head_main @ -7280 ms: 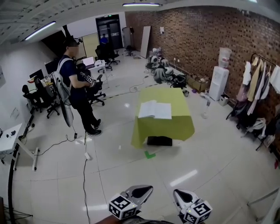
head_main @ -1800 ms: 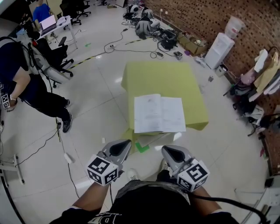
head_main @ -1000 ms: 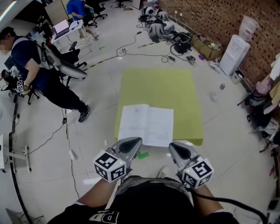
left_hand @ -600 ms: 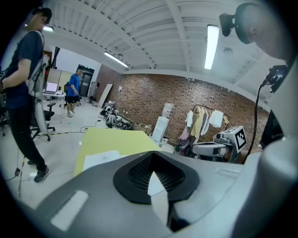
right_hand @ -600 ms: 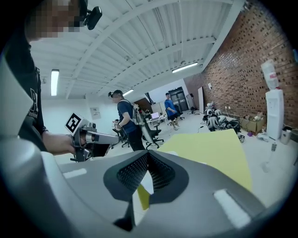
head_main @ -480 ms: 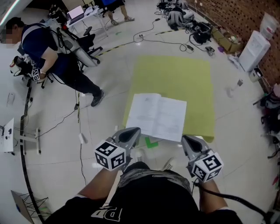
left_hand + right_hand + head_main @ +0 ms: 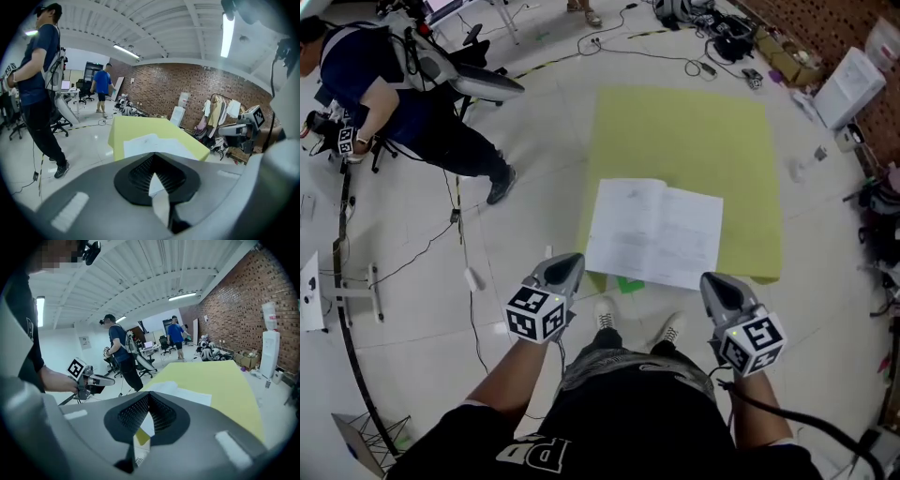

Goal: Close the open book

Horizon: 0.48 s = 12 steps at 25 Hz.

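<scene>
**Open book flat on the table, both claws clenched and short of it**

Open book (image 7: 654, 232): lying flat, white pages up, on the near end of the yellow-green table (image 7: 694, 122), reaching that near edge and sitting a little left of the table's middle. Rest of the cloth bare.

Left gripper (image 7: 562, 269): over the floor just near and left of the book's near-left corner, apart from it. Clenched, jaws pressed together with nothing between them.

Right gripper (image 7: 715, 286): near the book's near-right corner, likewise apart from the pages. Clenched on nothing, jaws together.

Green floor mark (image 7: 628, 283): just below the table's near edge, between the two grippers.

Far left: a person (image 7: 384, 103) in dark clothes beside office chairs. Far right: a white water dispenser (image 7: 848, 84) against the brick wall. Loose cables (image 7: 628, 42) on the floor beyond the table.
</scene>
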Each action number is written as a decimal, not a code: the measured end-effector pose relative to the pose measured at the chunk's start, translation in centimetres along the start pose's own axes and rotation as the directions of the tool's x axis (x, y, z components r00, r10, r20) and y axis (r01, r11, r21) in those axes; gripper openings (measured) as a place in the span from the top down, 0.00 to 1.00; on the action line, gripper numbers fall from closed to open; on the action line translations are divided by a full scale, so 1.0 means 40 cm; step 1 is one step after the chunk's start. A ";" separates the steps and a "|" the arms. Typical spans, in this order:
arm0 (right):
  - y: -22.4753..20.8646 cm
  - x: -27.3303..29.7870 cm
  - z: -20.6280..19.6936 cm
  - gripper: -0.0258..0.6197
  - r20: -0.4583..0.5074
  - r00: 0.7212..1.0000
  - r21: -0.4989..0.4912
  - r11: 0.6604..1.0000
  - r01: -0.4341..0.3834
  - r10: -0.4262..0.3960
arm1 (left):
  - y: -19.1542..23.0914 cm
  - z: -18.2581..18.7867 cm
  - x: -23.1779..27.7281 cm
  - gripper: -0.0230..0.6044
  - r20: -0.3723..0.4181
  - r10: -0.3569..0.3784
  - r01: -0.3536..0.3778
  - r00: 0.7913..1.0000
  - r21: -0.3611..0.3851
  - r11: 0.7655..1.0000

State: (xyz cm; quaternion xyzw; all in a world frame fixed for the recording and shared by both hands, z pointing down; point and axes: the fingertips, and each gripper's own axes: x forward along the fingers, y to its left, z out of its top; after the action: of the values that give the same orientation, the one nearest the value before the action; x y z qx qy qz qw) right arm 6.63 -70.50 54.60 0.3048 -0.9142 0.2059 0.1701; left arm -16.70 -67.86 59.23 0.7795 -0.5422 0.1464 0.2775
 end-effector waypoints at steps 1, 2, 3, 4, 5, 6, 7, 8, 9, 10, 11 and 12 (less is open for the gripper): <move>0.013 0.018 -0.008 0.95 -0.010 1.000 0.005 1.000 -0.008 0.008 | 0.022 -0.023 0.009 0.95 -0.015 0.003 -0.003 1.000 -0.010 1.000; 0.024 0.038 -0.019 0.95 -0.025 1.000 0.006 1.000 -0.014 0.014 | 0.043 -0.046 0.019 0.95 -0.030 0.003 -0.004 1.000 -0.028 1.000; 0.032 0.056 -0.031 0.95 -0.047 0.999 0.003 1.000 -0.017 0.017 | 0.063 -0.069 0.029 0.95 -0.044 0.002 -0.004 0.999 -0.047 0.999; 0.039 0.074 -0.046 0.95 -0.070 0.997 0.002 1.000 -0.019 0.019 | 0.081 -0.091 0.038 0.95 -0.057 0.001 -0.005 0.998 -0.065 0.998; 0.046 0.091 -0.061 0.95 -0.091 0.996 0.005 1.000 -0.022 0.023 | 0.096 -0.111 0.046 0.95 -0.069 -0.001 -0.005 0.998 -0.080 0.997; 0.053 0.108 -0.075 0.95 -0.111 0.993 0.008 1.000 -0.028 0.028 | 0.109 -0.129 0.051 0.95 -0.078 -0.003 -0.004 0.997 -0.094 0.996; 0.059 0.127 -0.087 0.95 -0.131 0.991 0.008 0.999 -0.033 0.034 | 0.121 -0.145 0.056 0.95 -0.086 -0.007 -0.003 0.996 -0.109 0.994; 0.064 0.145 -0.099 0.95 -0.150 0.988 0.008 0.999 -0.038 0.039 | 0.131 -0.160 0.061 0.95 -0.092 -0.013 0.002 0.996 -0.126 0.992; 0.068 0.161 -0.109 0.95 -0.166 0.985 0.011 0.999 -0.042 0.044 | 0.138 -0.174 0.068 0.93 -0.099 -0.025 0.010 0.995 -0.144 0.989; 0.071 0.176 -0.117 0.95 -0.178 0.983 0.018 0.999 -0.045 0.047 | 0.141 -0.188 0.074 0.87 -0.106 -0.040 0.022 0.994 -0.161 0.987; 0.075 0.189 -0.127 0.95 -0.188 0.981 0.027 0.999 -0.047 0.051 | 0.143 -0.200 0.081 0.86 -0.112 -0.055 0.035 0.992 -0.175 0.984; 0.081 0.202 -0.137 0.95 -0.198 0.979 0.035 0.998 -0.050 0.056 | 0.144 -0.212 0.087 0.86 -0.116 -0.070 0.048 0.991 -0.186 0.981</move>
State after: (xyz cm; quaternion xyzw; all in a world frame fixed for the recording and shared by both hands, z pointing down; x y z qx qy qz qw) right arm -0.49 -69.46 61.93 0.2608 -0.8972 0.2534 0.2507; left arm -20.15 -66.99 69.45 0.7562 -0.5120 0.1351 0.3845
